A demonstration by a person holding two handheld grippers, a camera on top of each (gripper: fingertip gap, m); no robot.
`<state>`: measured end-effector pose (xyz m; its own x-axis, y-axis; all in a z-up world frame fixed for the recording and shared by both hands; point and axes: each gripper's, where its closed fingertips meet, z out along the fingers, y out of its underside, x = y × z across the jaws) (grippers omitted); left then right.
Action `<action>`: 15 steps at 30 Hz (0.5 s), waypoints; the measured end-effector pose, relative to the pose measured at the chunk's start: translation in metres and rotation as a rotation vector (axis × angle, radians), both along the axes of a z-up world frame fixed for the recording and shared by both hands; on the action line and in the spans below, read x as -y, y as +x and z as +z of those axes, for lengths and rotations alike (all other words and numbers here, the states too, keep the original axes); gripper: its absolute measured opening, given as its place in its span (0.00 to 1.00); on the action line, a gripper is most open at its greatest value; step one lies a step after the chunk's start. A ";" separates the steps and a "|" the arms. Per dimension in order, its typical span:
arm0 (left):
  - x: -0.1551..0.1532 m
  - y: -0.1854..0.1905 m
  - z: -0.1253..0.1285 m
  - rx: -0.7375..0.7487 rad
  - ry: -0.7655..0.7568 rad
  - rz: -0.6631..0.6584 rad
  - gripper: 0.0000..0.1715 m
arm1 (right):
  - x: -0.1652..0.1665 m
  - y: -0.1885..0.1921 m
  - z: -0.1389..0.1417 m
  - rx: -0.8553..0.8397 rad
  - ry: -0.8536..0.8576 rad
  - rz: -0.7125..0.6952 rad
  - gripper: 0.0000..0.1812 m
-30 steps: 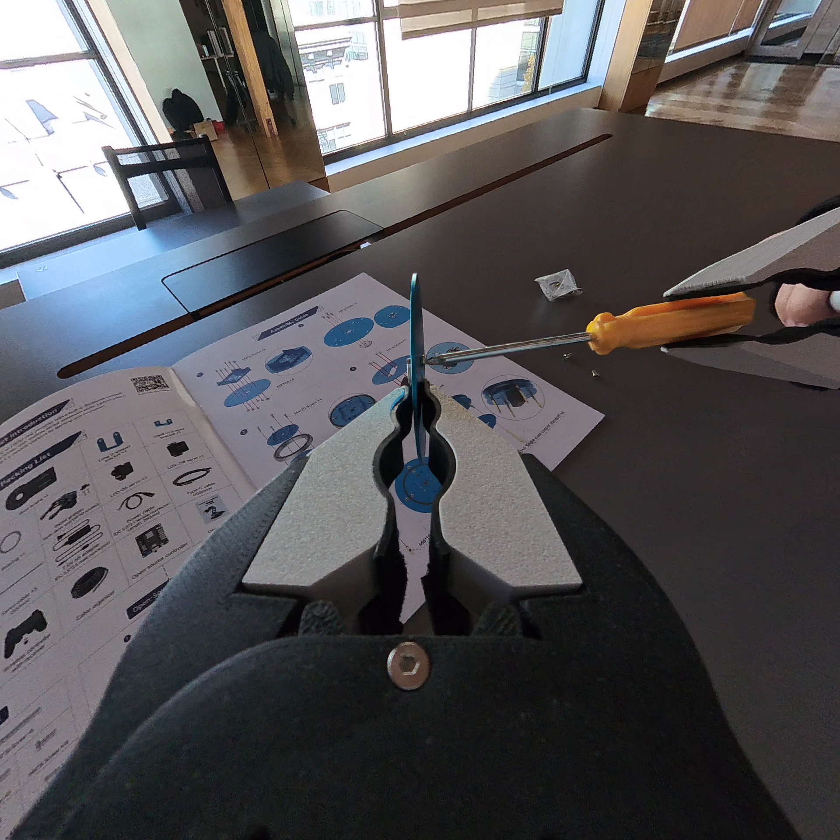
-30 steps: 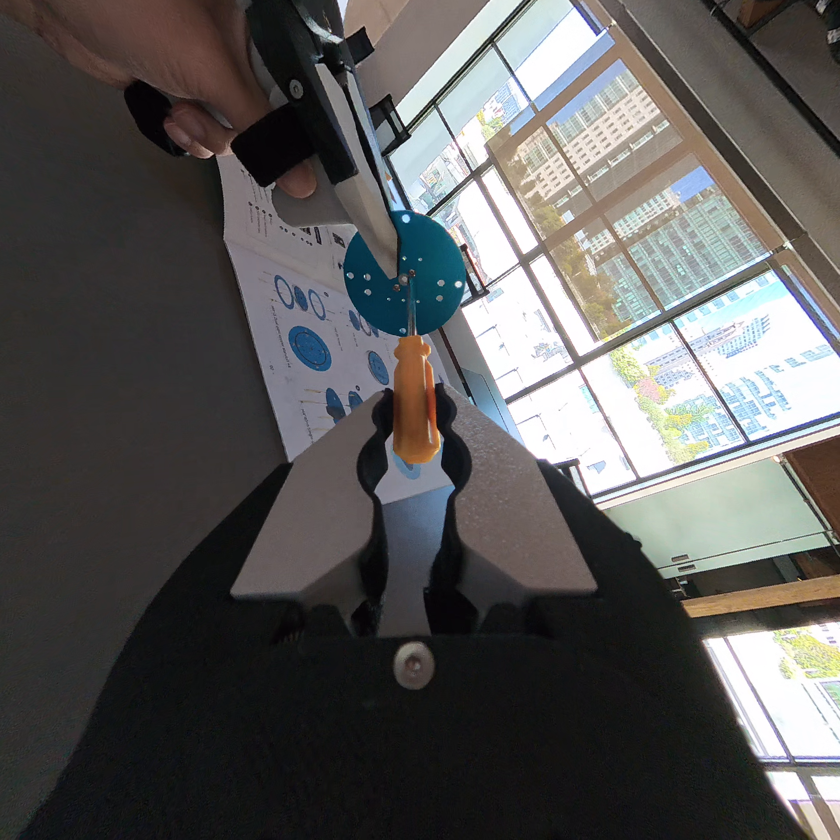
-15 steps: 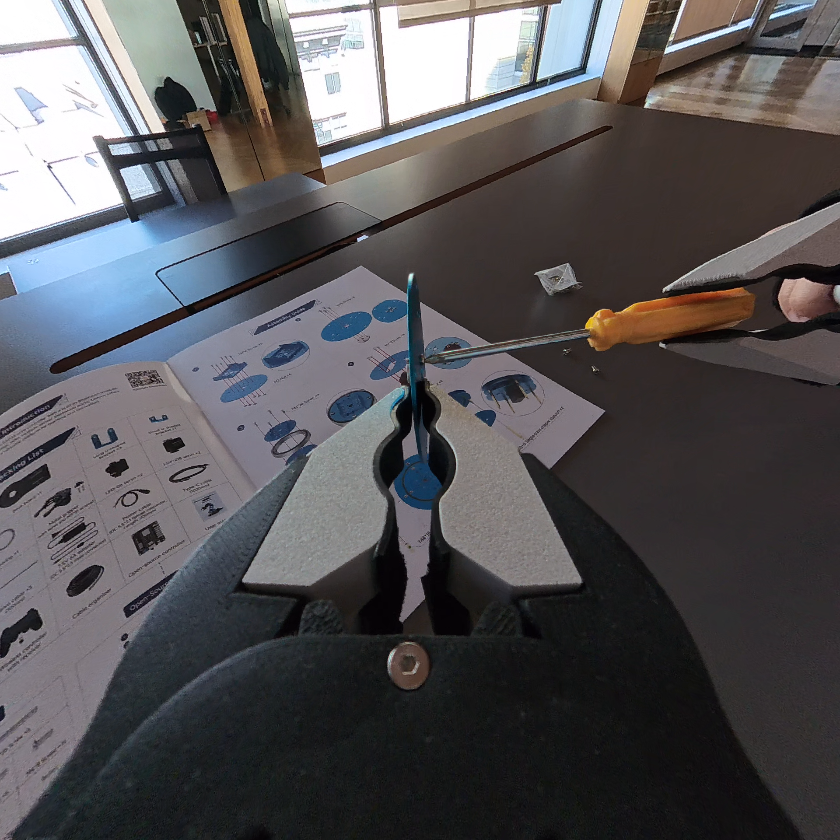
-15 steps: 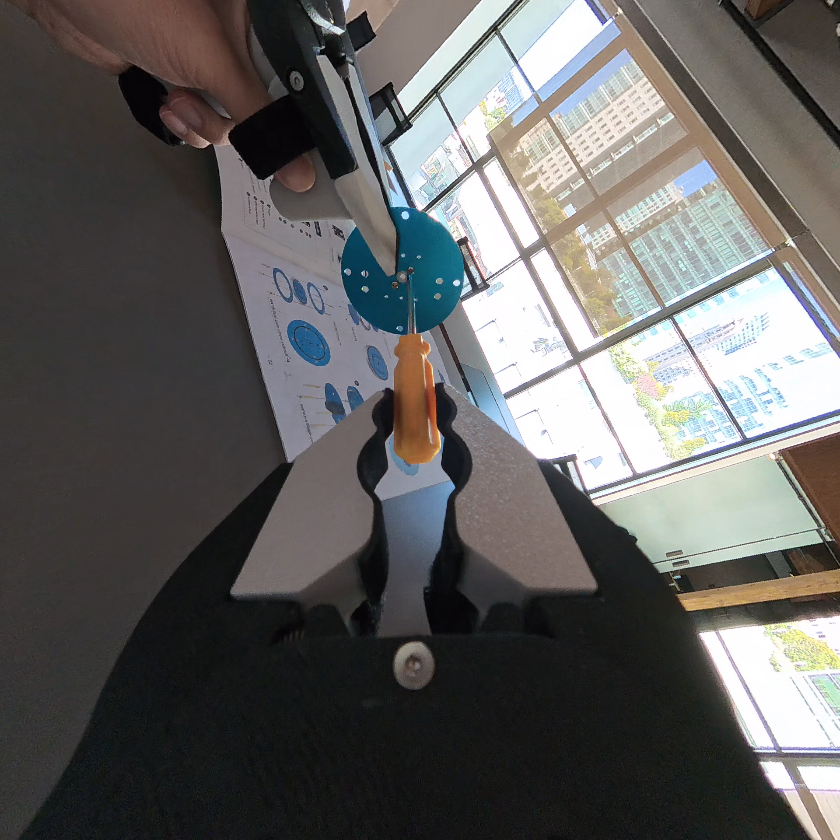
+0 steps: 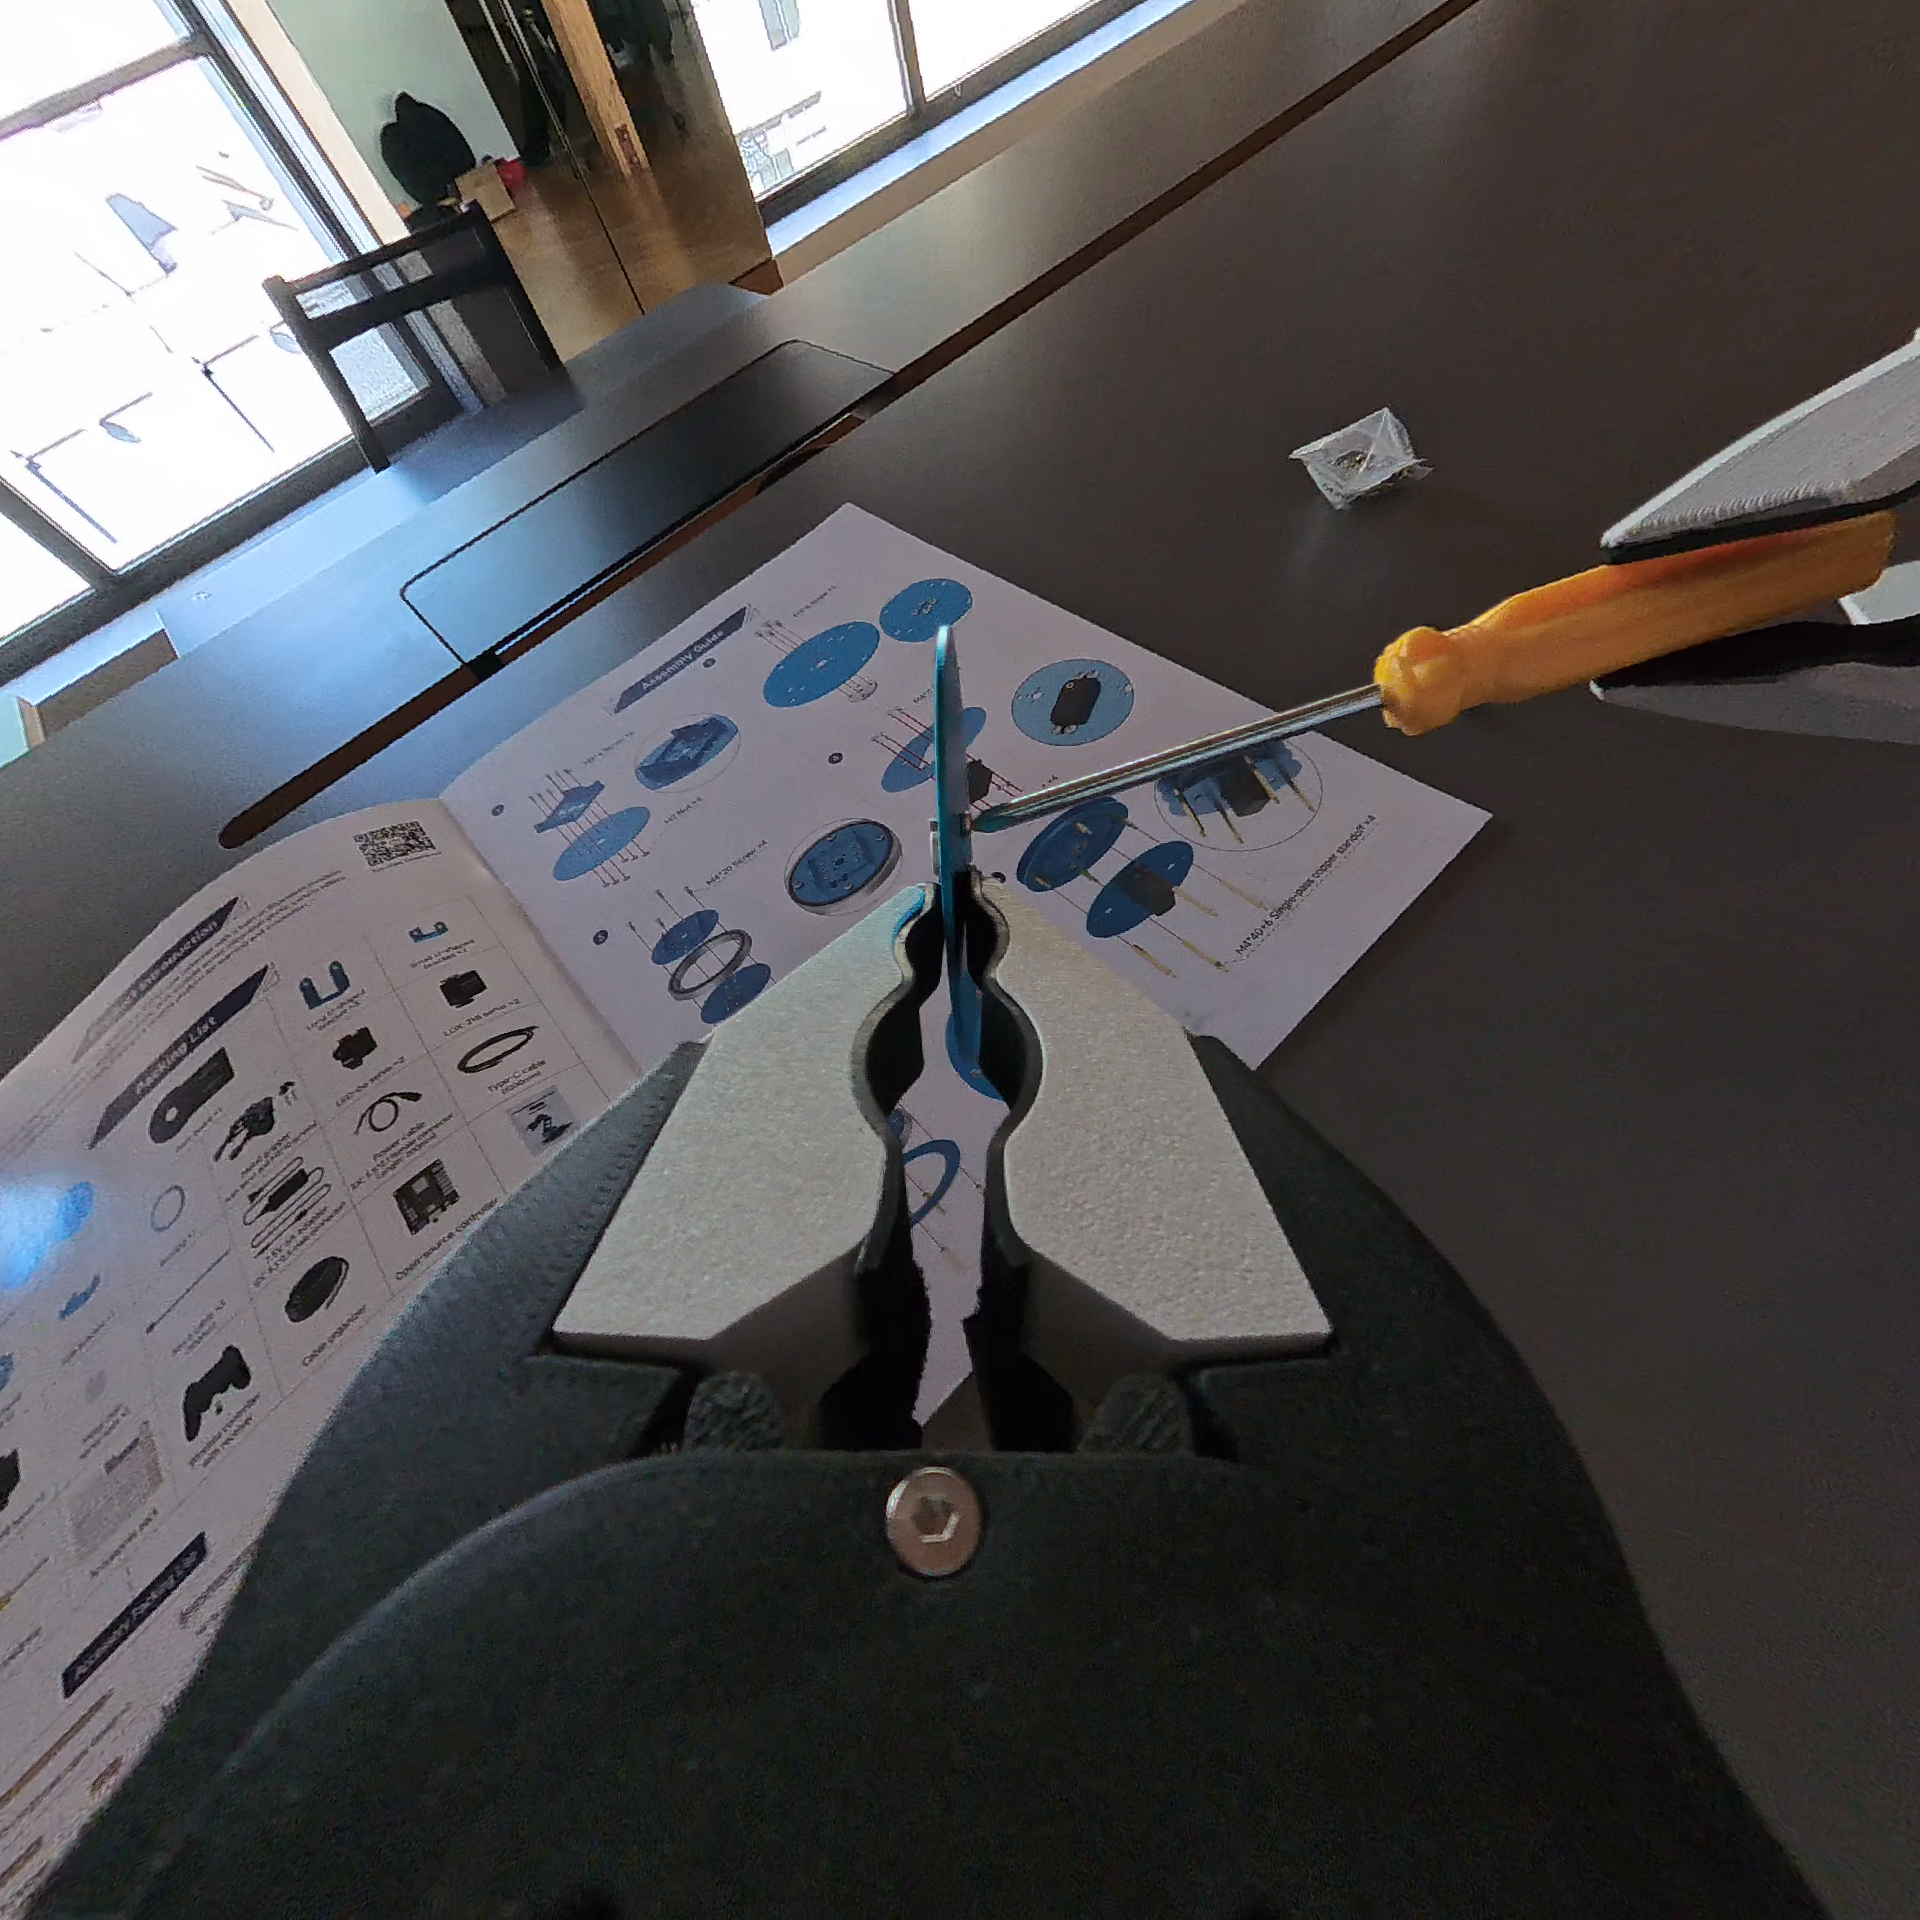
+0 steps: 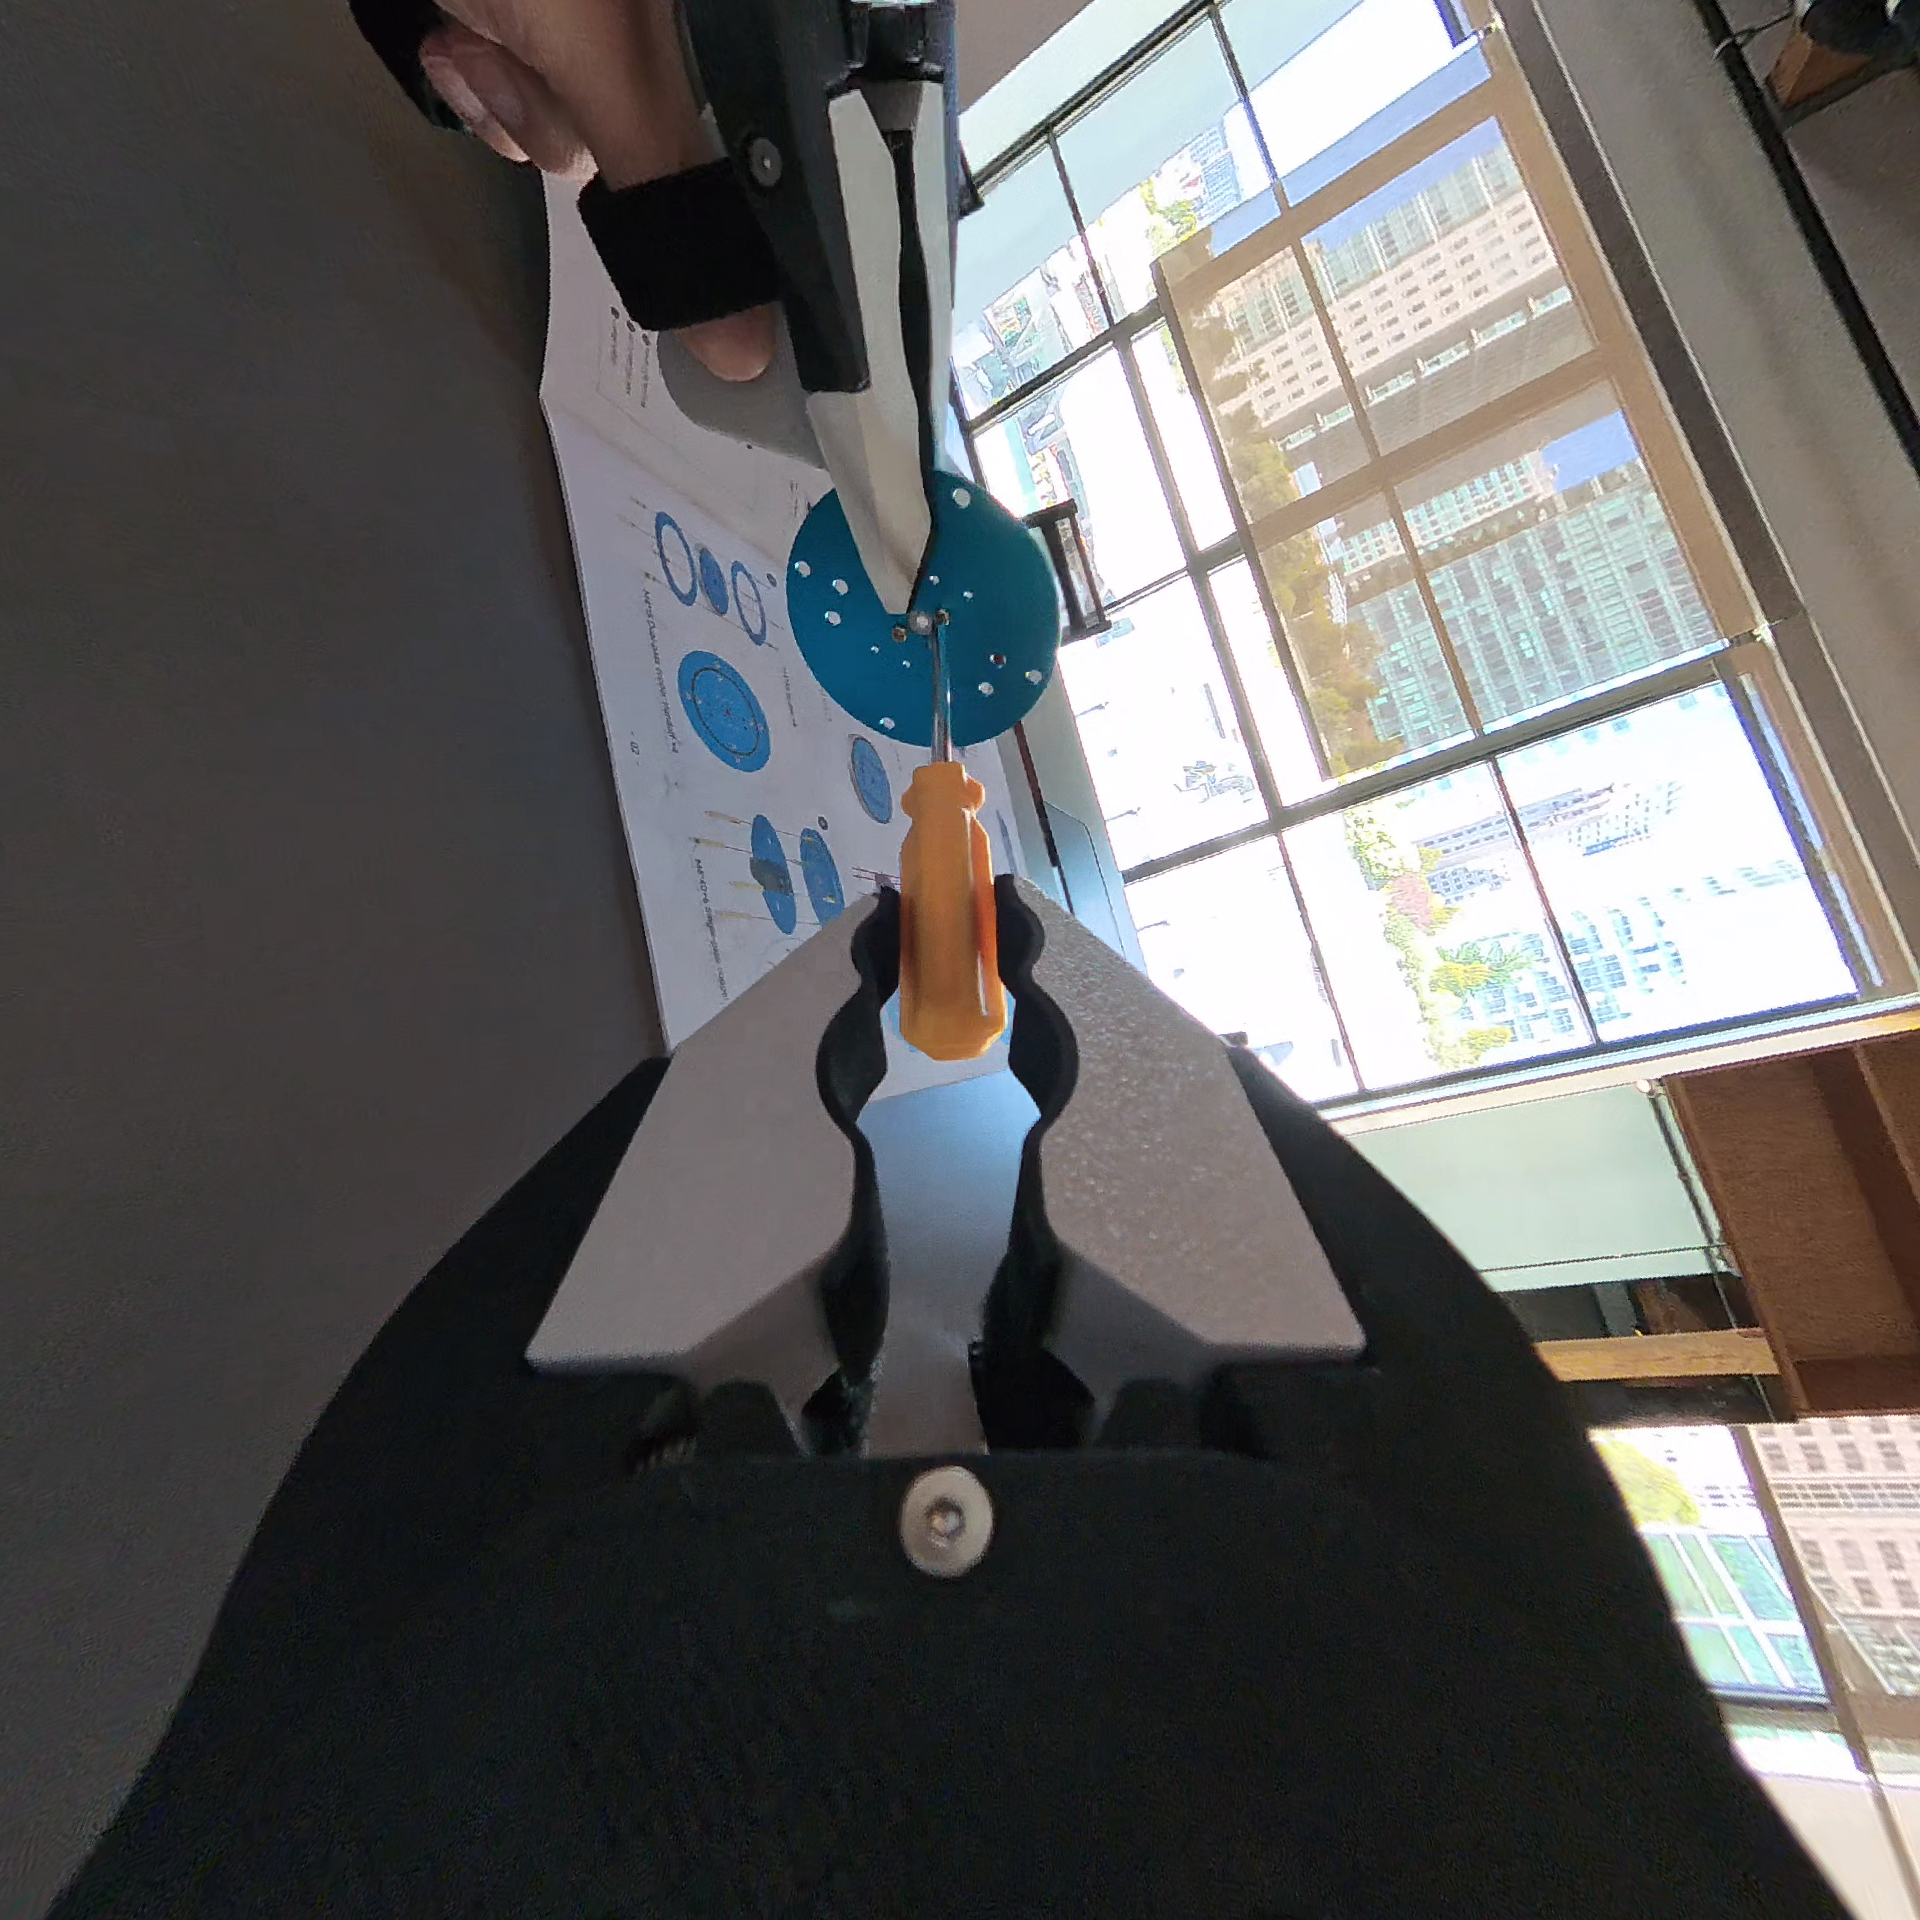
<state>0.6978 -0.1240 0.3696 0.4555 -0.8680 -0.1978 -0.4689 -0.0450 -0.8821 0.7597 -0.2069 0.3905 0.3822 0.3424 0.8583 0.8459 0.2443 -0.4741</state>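
Observation:
My left gripper [image 5: 951, 914] is shut on a thin blue round plate [image 5: 948, 748] with small holes and holds it on edge above an open instruction booklet [image 5: 727, 831]. My right gripper [image 6: 945, 914] is shut on the orange handle of a screwdriver [image 6: 945, 894]. The screwdriver's metal tip touches a small screw near the plate's centre [image 6: 923, 621]. In the left wrist view the screwdriver [image 5: 1558, 634] comes in from the right, held by the right gripper [image 5: 1766, 592]. In the right wrist view the left gripper [image 6: 883, 520] grips the plate [image 6: 966, 665] from above, with a hand [image 6: 499, 94] behind it.
A dark table [image 5: 1558, 1039] carries the booklet and a small clear bag of parts [image 5: 1356, 462] at the far right. A chair [image 5: 395, 312] and large windows [image 6: 1455, 623] stand beyond the table. A wooden shelf [image 6: 1818, 1195] shows at the right. Some 11 cm of space lies between my two pairs of fingers.
Both wrist views have tilted and swung. The plate and screwdriver stay in contact, with the screwdriver shaft now angled more steeply up to the right.

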 end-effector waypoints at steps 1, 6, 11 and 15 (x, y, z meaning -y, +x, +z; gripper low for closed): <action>0.001 0.000 0.001 0.007 -0.005 -0.002 0.01 | 0.000 0.001 0.000 -0.014 -0.007 0.002 0.09; 0.001 -0.001 0.006 0.037 -0.021 -0.001 0.01 | 0.001 0.002 -0.008 -0.040 -0.057 0.037 0.09; -0.004 -0.006 0.010 0.045 -0.031 0.017 0.01 | -0.001 0.041 -0.007 -0.131 -0.211 -0.007 0.09; -0.012 -0.014 0.021 0.068 -0.013 0.058 0.01 | 0.010 0.089 -0.015 -0.107 -0.282 -0.123 0.09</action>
